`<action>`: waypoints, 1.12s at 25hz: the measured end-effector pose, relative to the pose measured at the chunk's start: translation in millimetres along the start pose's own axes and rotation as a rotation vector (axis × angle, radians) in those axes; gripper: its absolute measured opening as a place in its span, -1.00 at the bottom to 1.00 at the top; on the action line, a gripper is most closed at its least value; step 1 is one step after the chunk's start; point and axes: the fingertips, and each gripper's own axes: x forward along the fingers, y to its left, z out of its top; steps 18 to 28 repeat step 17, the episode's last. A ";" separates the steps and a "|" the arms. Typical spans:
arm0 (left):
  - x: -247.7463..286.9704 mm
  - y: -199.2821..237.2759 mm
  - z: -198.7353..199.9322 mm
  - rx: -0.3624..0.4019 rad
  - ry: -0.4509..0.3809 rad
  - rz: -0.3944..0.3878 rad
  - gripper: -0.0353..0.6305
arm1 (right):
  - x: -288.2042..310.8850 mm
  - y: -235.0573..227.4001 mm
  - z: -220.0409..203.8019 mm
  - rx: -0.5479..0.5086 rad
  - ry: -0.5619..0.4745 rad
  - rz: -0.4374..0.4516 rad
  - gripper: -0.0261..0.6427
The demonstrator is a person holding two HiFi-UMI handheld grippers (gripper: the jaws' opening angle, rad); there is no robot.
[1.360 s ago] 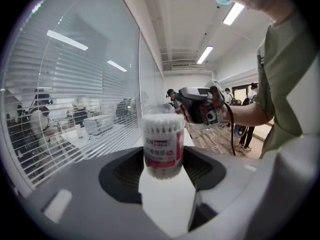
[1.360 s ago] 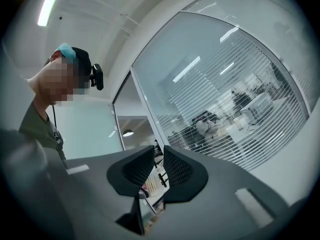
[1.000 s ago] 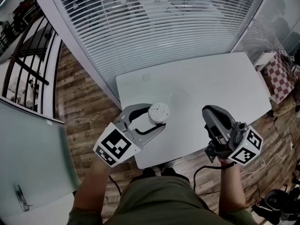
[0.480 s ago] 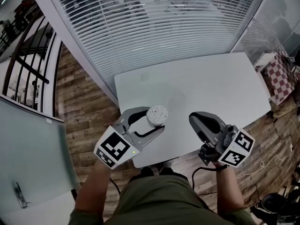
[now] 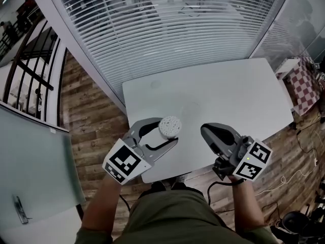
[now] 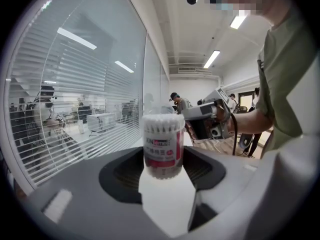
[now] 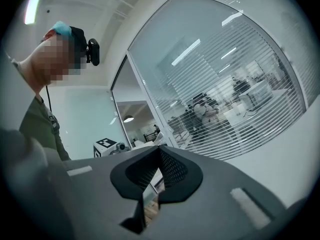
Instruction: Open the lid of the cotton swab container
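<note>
Though clamped in the left gripper's (image 5: 167, 132) jaws, low centre-left at the bench (image 5: 228, 90) edge, treat cotton swab container (image 6: 162, 146) as light, slick, crushable. Part right gripper's (image 5: 207, 131) shut, empty jaws; pinch lid (image 5: 170, 123) rim.

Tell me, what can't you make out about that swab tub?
Lid of the cotton swab container: clear, faint in the left gripper view, too small in the head view.
Label: small print blurred, left gripper view.
Whether it rests on the table: base hidden beneath its top in the head view.
</note>
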 end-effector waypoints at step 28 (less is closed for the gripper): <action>16.0 7.6 2.3 0.002 0.008 -0.001 -0.14 | 0.5 -27.4 -7.8 0.035 0.035 -0.024 -0.89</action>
